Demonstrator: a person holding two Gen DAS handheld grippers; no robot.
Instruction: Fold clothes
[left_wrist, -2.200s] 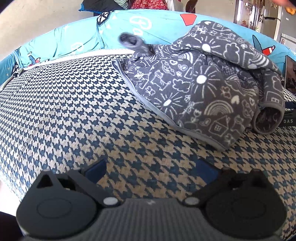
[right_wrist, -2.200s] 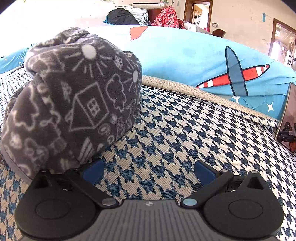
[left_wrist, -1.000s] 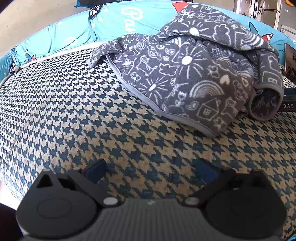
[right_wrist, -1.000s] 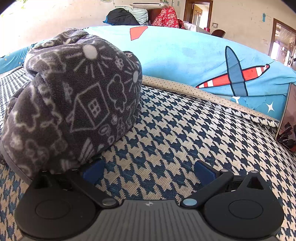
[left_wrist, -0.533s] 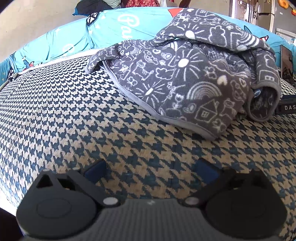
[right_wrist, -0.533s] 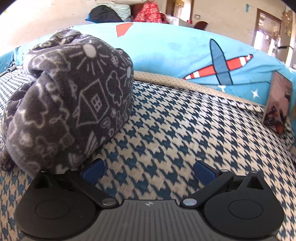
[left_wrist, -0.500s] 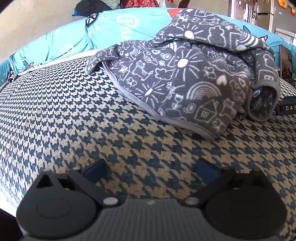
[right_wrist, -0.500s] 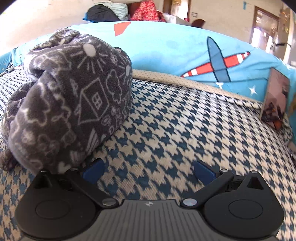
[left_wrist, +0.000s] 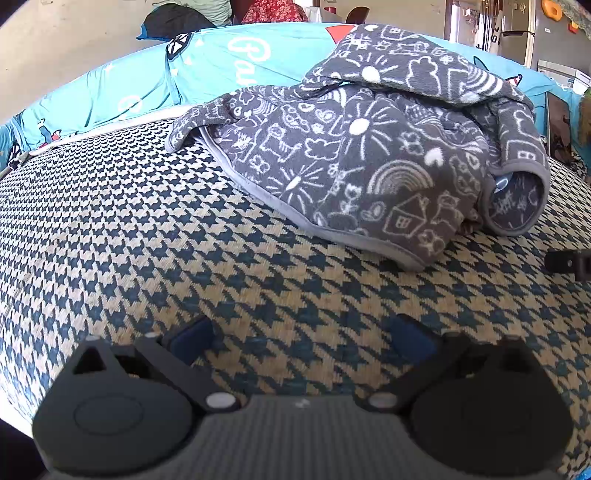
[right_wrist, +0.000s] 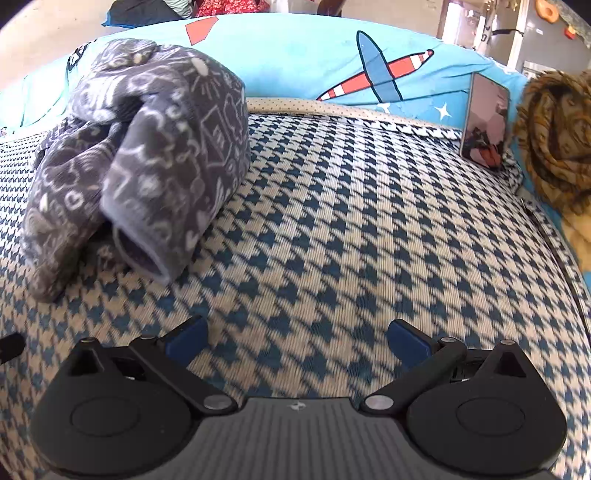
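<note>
A grey fleece garment with white doodle prints lies crumpled on the houndstooth bed cover. One sleeve cuff opens toward the front right. My left gripper is open, low over the cover, well short of the garment's hem. In the right wrist view the same garment is bunched at the left, its cuff facing me. My right gripper is open over bare cover, to the right of the cuff and clear of it. Nothing sits between either pair of fingers.
A turquoise printed quilt runs along the far side of the bed. A phone leans upright against it at the right, beside a brown patterned cloth. The other gripper's tip shows at the right edge in the left wrist view.
My right gripper has pulled back and away from the garment, which now lies farther left with its cuff visible. The left gripper has shifted slightly; the garment stays as it was.
</note>
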